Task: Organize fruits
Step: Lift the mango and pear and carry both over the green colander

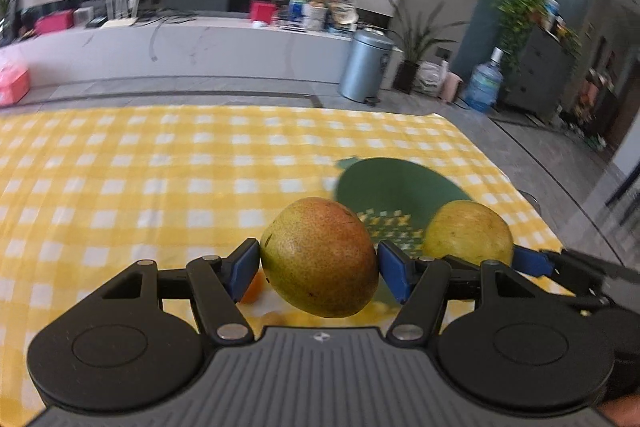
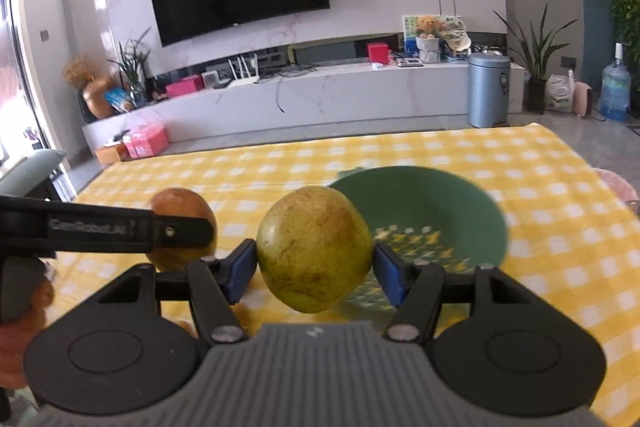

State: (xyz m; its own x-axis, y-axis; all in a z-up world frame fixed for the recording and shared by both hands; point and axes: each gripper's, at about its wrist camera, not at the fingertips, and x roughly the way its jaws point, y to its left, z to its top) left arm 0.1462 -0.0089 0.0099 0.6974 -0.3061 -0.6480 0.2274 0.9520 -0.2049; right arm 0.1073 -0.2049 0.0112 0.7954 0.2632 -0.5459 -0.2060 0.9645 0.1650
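My left gripper (image 1: pixel 318 267) is shut on a reddish-green pear (image 1: pixel 320 259) and holds it above the yellow checked tablecloth (image 1: pixel 140 187). My right gripper (image 2: pixel 314 263) is shut on a yellow-green pear (image 2: pixel 314 253). That pear also shows in the left wrist view (image 1: pixel 468 231), at the right. The reddish pear shows in the right wrist view (image 2: pixel 180 211), at the left, partly behind the left gripper's arm. A green perforated bowl (image 2: pixel 448 207) stands on the cloth just beyond both pears and also shows in the left wrist view (image 1: pixel 396 183).
Small orange fruit pieces (image 1: pixel 256 287) lie on the cloth under the left gripper. The table's far edge (image 2: pixel 320 139) and right edge (image 1: pixel 520 179) are close. Beyond are a TV wall, a low counter, a grey bin (image 2: pixel 488 89) and plants.
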